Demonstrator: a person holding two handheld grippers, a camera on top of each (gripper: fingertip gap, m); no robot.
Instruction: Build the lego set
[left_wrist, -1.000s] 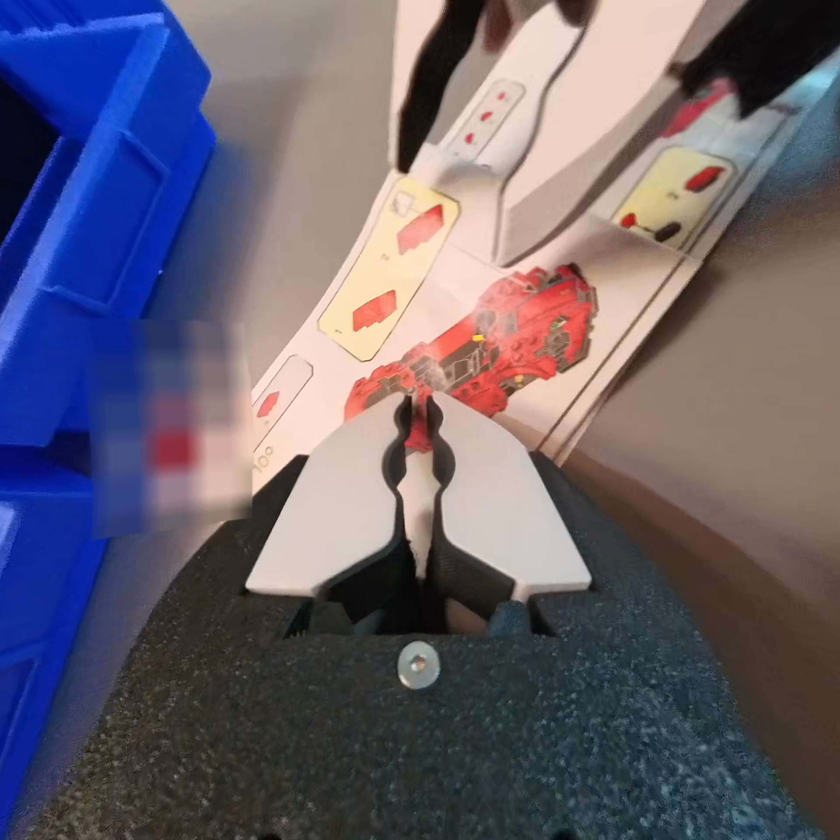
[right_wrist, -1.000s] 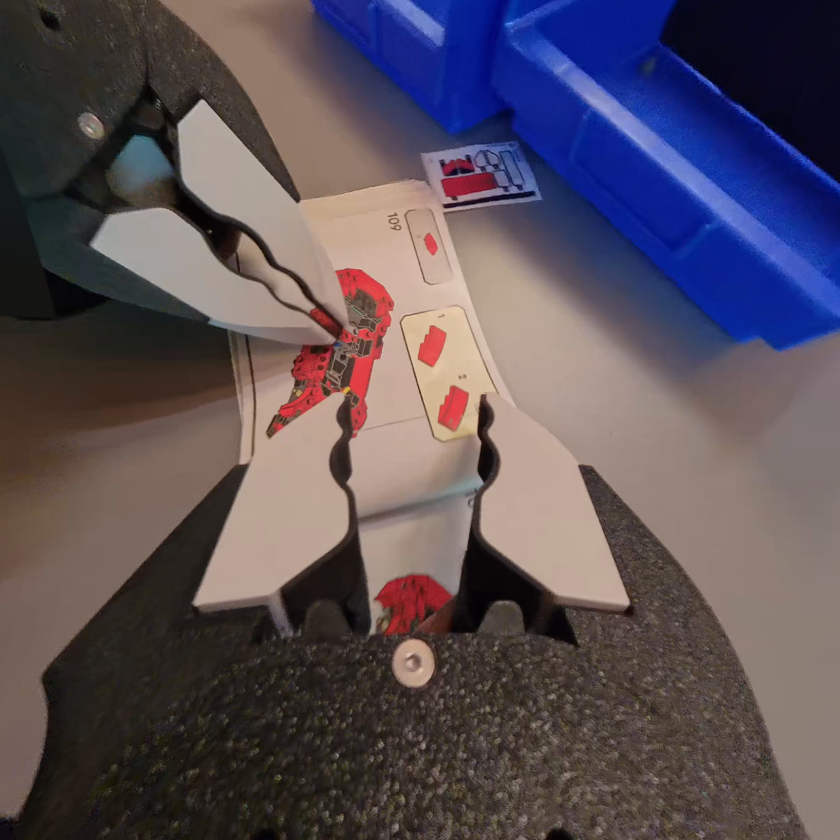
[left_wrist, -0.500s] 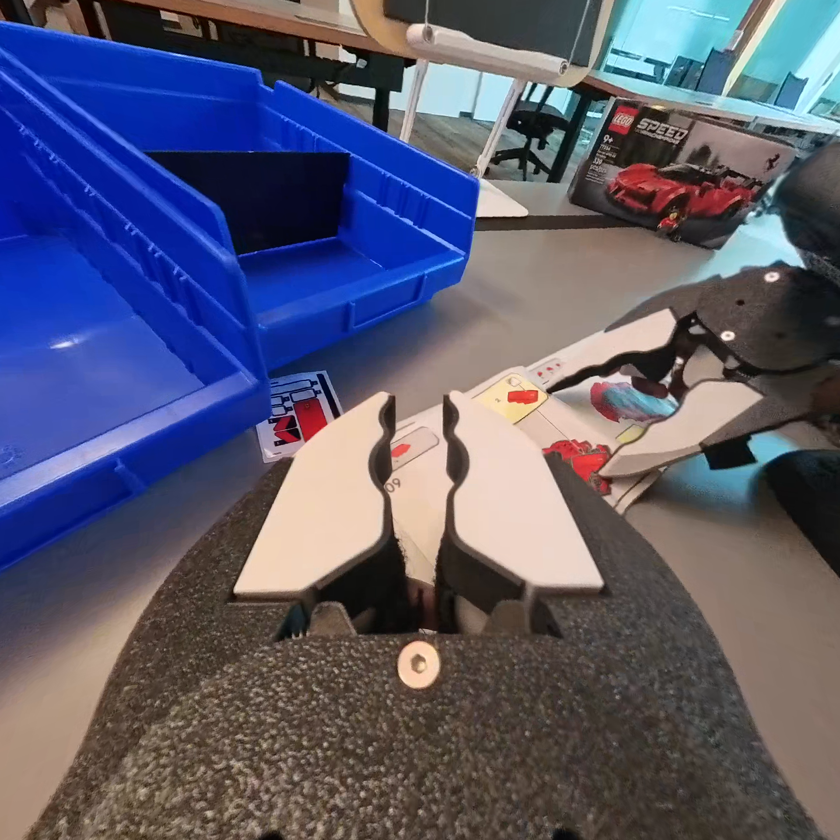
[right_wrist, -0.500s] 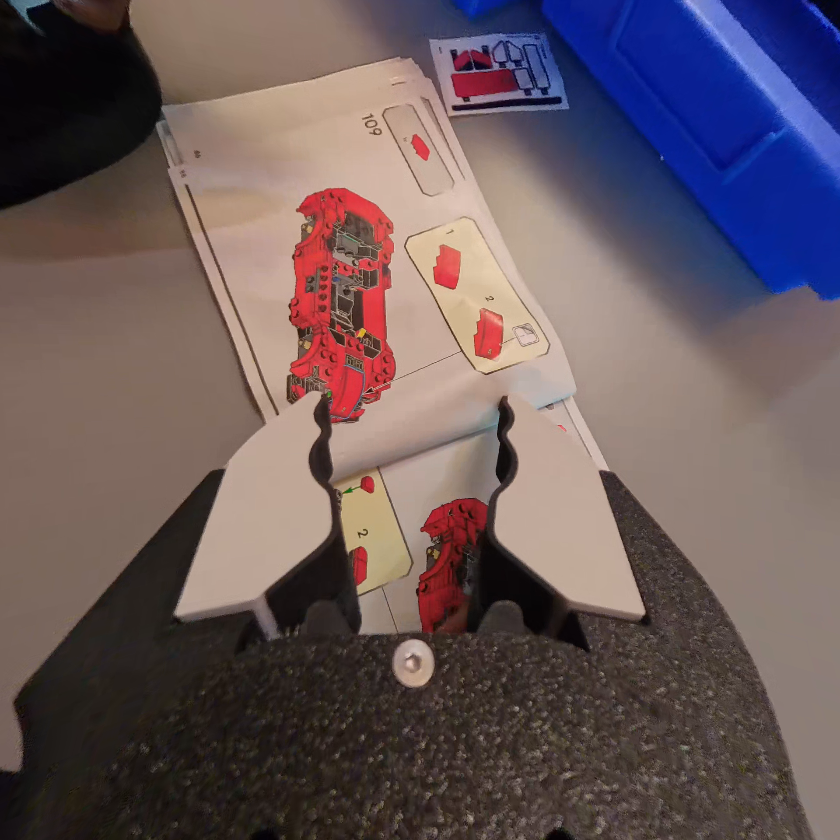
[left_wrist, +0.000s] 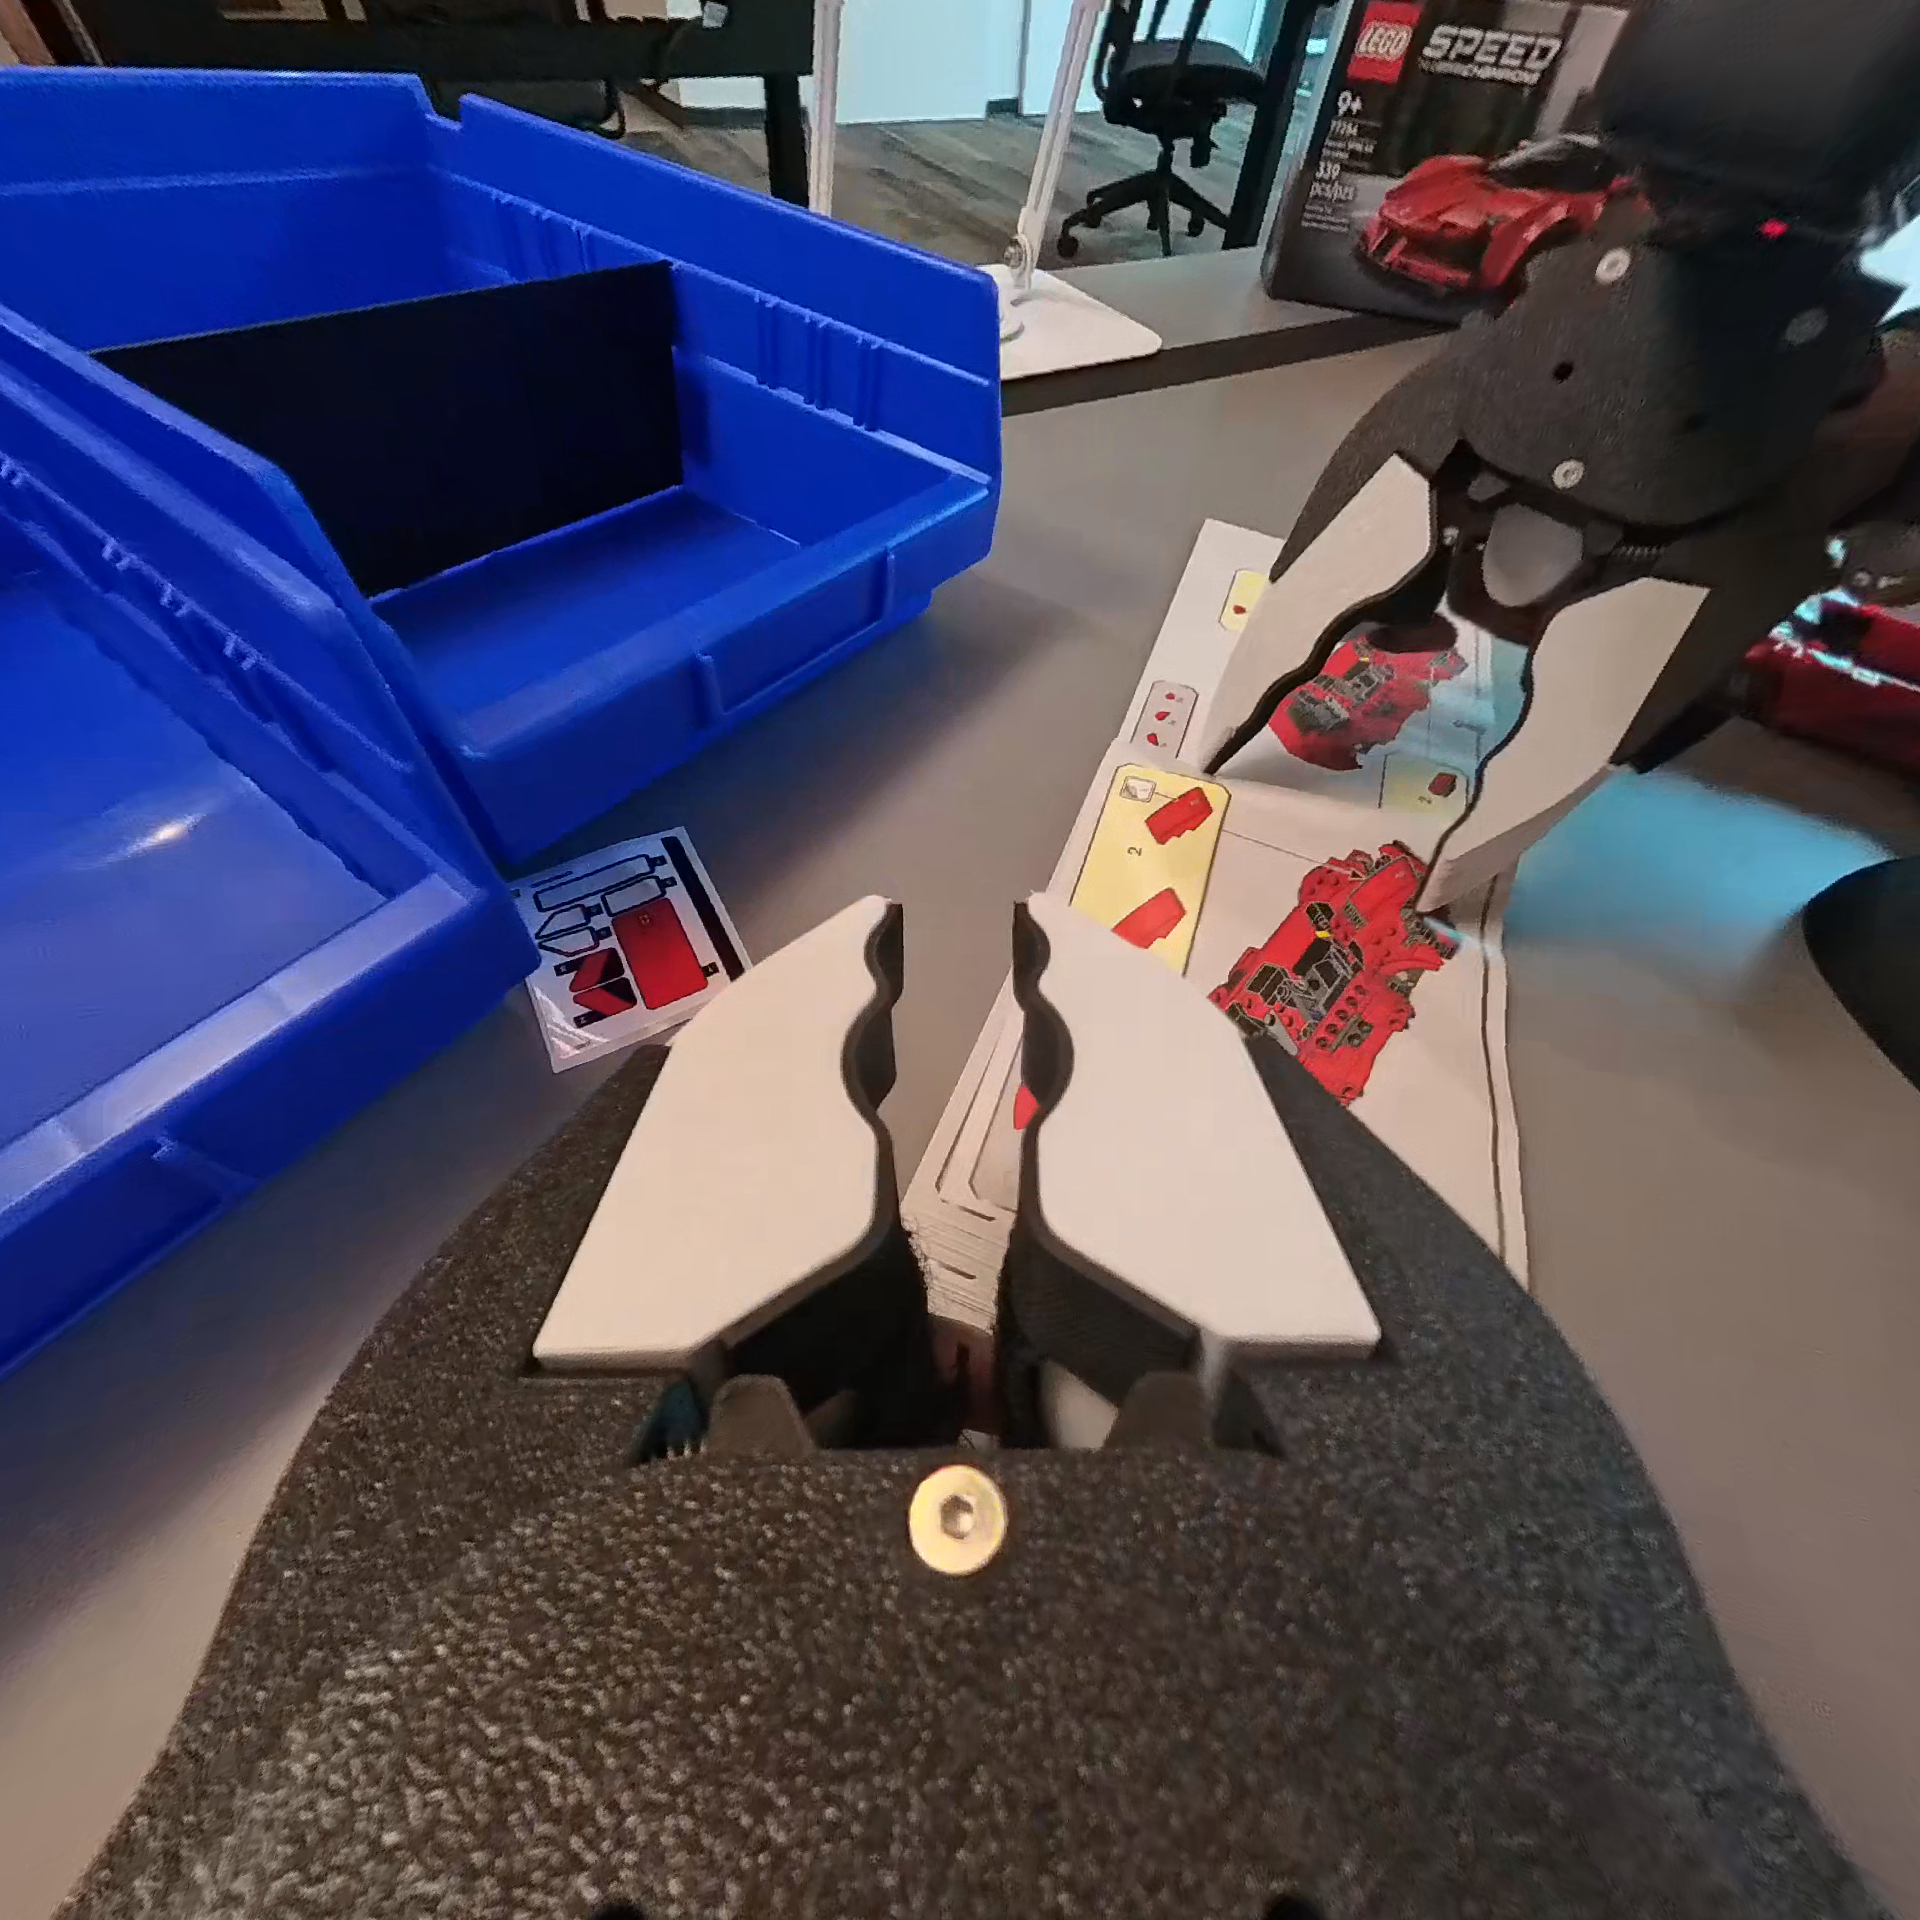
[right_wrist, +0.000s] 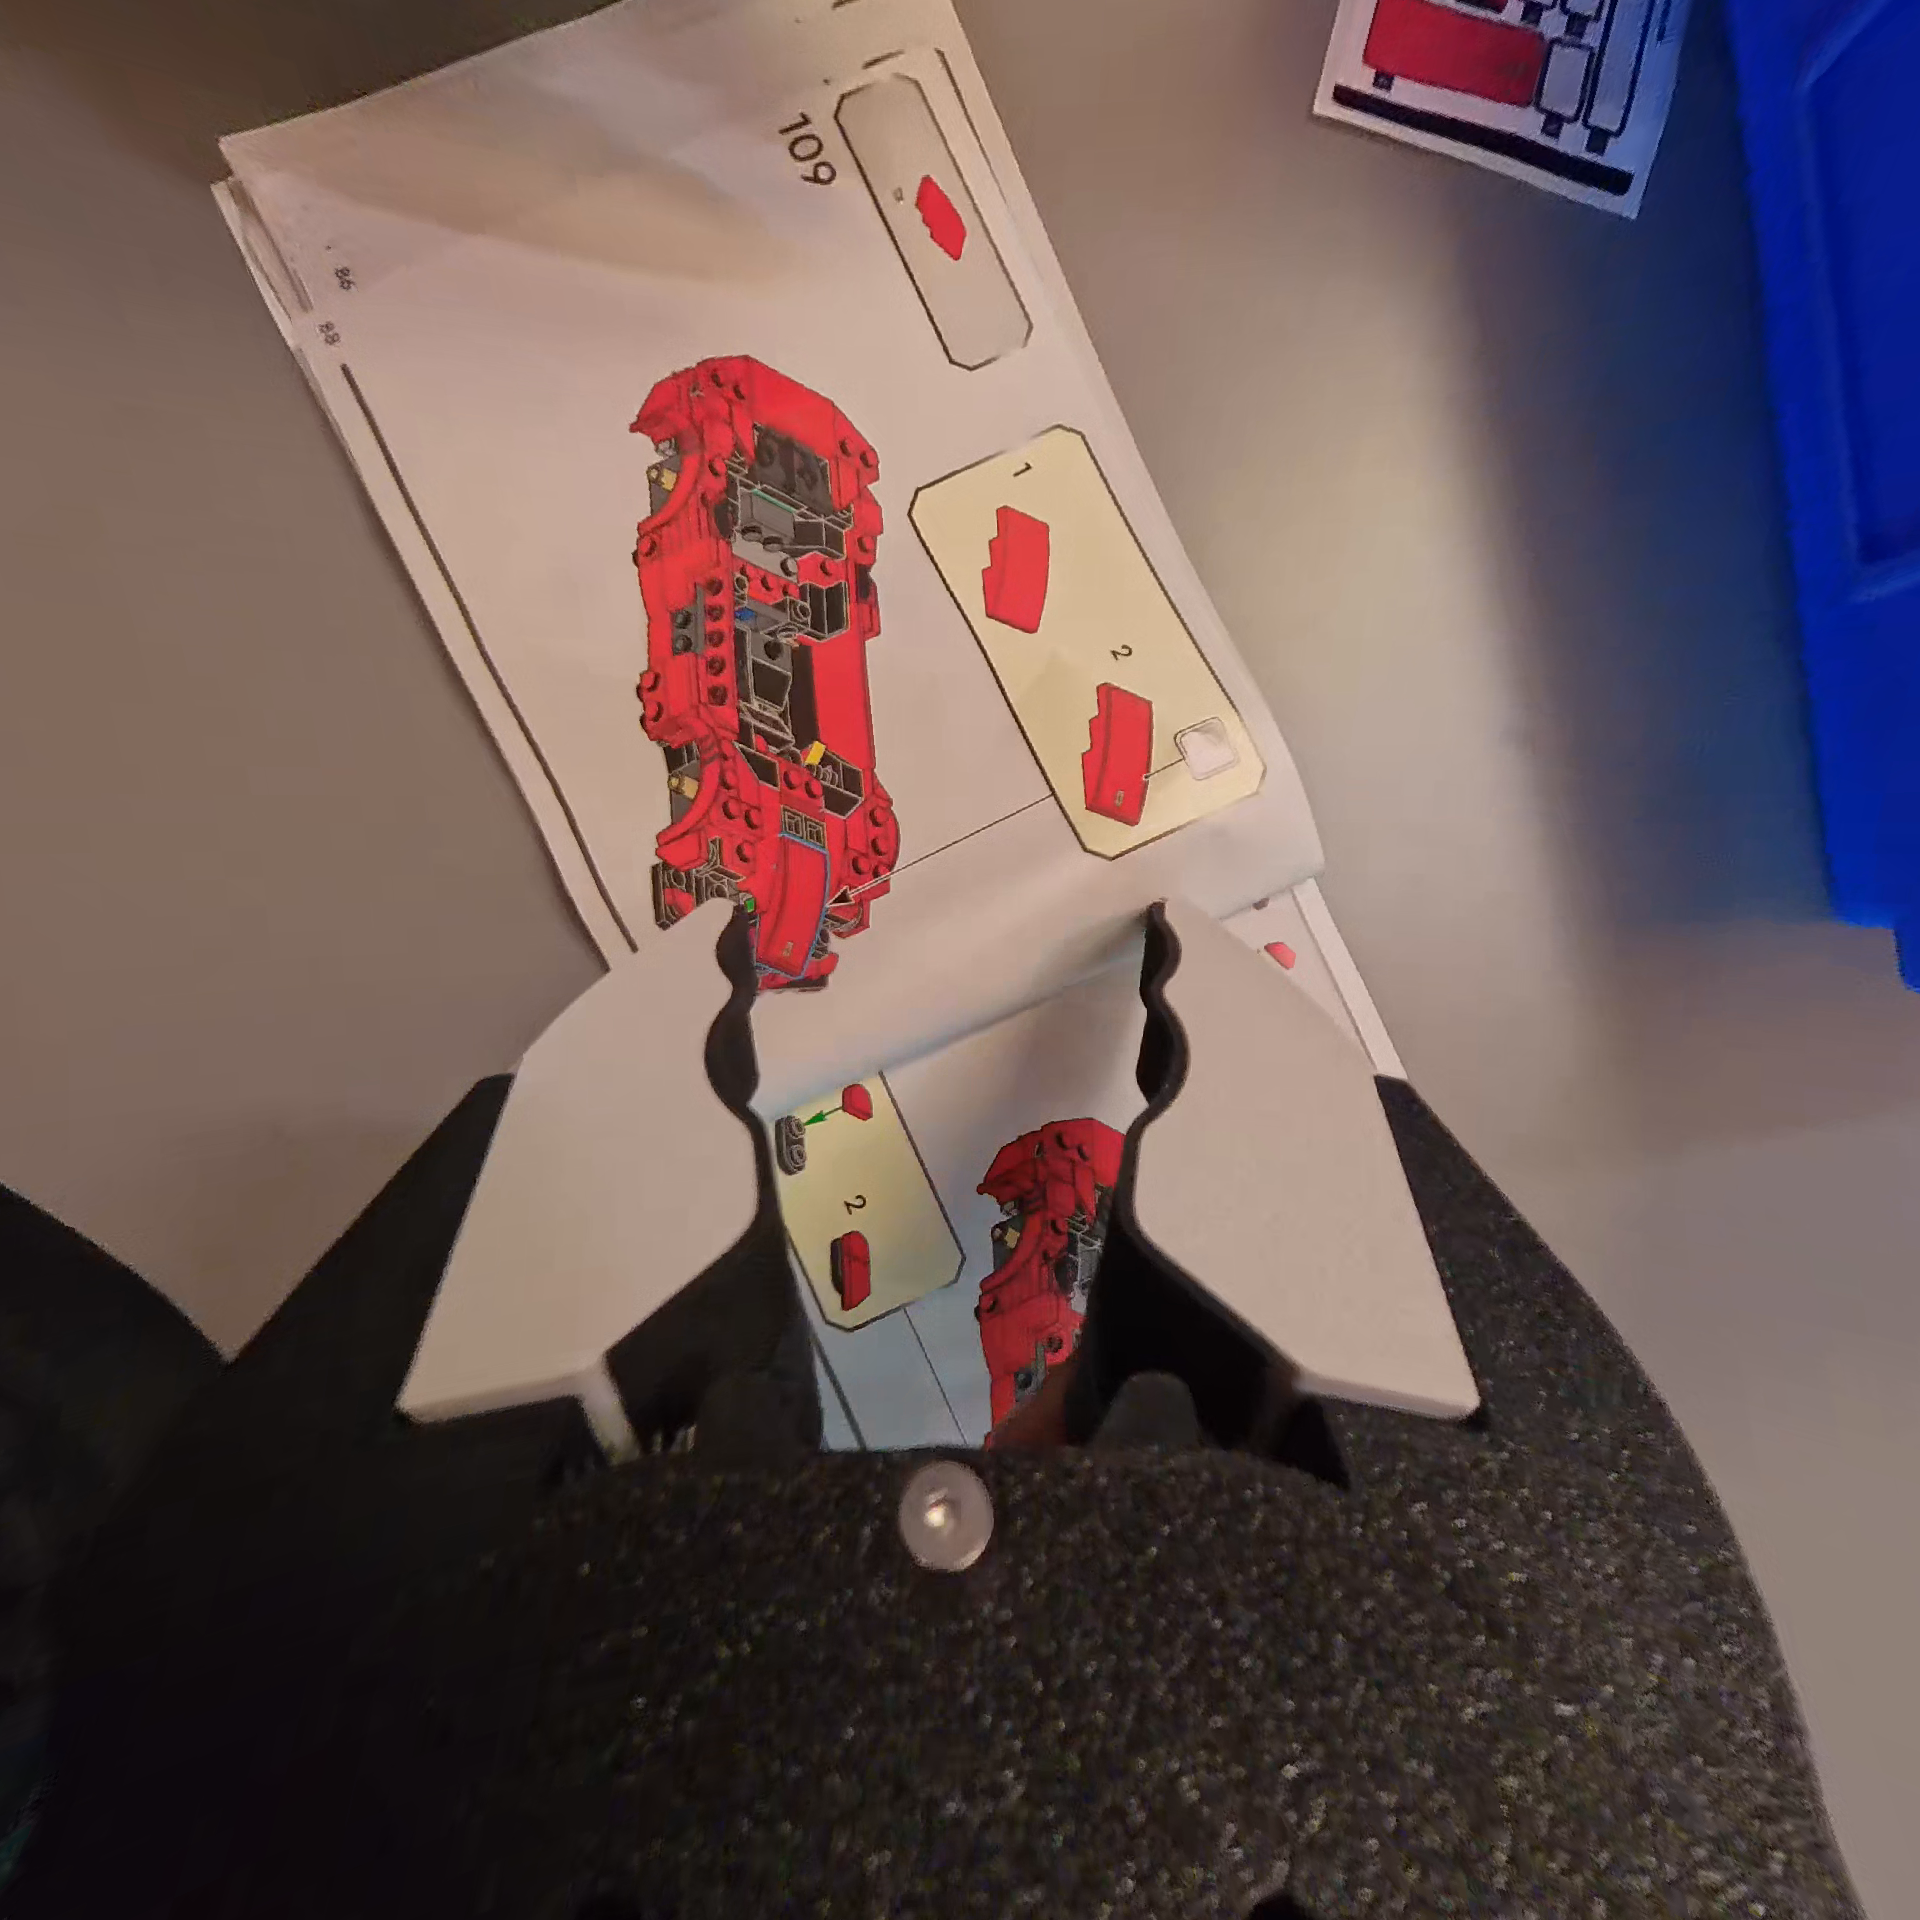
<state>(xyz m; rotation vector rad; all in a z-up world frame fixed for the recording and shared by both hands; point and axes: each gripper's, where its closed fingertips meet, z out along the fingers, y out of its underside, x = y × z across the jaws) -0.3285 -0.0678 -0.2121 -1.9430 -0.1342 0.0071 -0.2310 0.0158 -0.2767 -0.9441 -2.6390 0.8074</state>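
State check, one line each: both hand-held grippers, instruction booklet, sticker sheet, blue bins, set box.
Left hand-held gripper: open narrowly, holding nothing.
Right hand-held gripper: open wide, over the booklet fold, one fingertip at the page.
Instruction booklet: lying open on the table, top page curled.
Sticker sheet: flat on the table beside the near bin.
Blue bins: upright, visible parts empty.
Set box: standing at the far table edge.

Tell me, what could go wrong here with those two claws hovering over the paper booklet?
The right gripper is open with its fingertips down on the instruction booklet, whose page curls up at the fold; pressing or dragging could crease or tear it. The left gripper, slightly open, sits over the booklet's corner; a sweep sideways could push the small sticker sheet beside the blue bin out of place.
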